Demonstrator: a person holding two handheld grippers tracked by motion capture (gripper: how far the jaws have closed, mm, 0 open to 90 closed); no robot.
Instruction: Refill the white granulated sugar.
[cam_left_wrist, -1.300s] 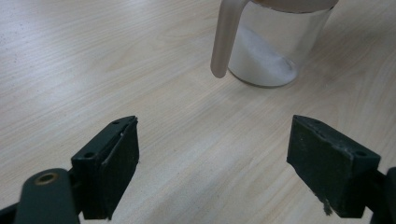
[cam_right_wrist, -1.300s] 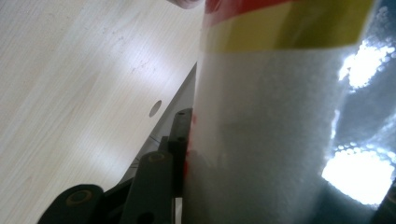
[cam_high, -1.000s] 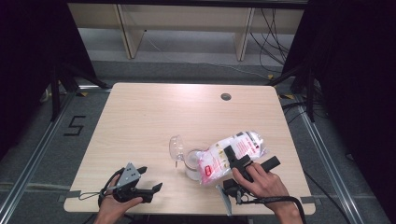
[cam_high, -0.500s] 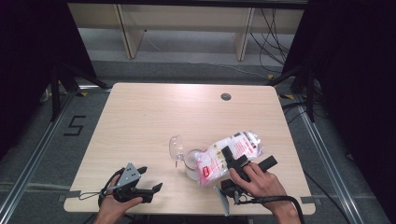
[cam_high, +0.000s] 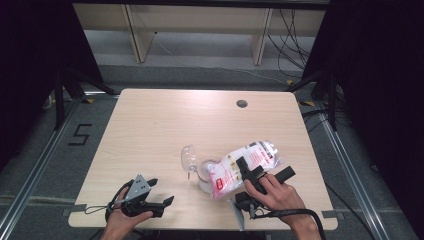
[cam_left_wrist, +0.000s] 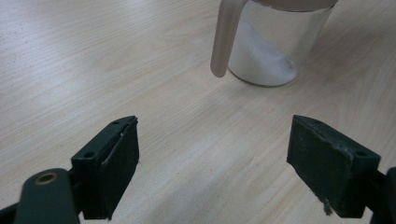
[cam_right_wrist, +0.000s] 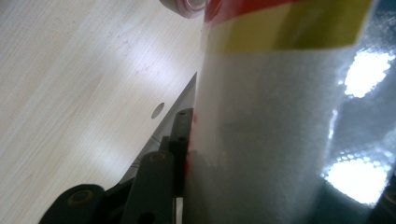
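Lying tilted between the right gripper's (cam_high: 264, 176) jaws, the clear plastic bag of white powder (cam_high: 245, 162) runs its long axis from lower left to upper right in the high view, its lower end dipping over the glass jar (cam_high: 206, 175) and its far end raised toward the table's right edge. Red print marks the bag near that lower end. The jaws are clamped across the bag's middle, one jaw lying over its top and the other out past its right side; in the right gripper view, the film of the bag (cam_right_wrist: 280, 121) presses flat against the left jaw, with red and yellow bands beyond the jaw tips. The right hand (cam_high: 277, 196) comes up from the table's near edge, fingers wrapped round the gripper body, wrist angled left.

The left gripper (cam_high: 162, 192) rests low near the front edge, its jaws spread wide with bare wood between them. Ahead of its jaw tips stands the jar (cam_left_wrist: 275, 46), white powder banked inside, a clear handle (cam_left_wrist: 224, 37) on its left. The jar's hinged lid (cam_high: 188, 158) stands open.
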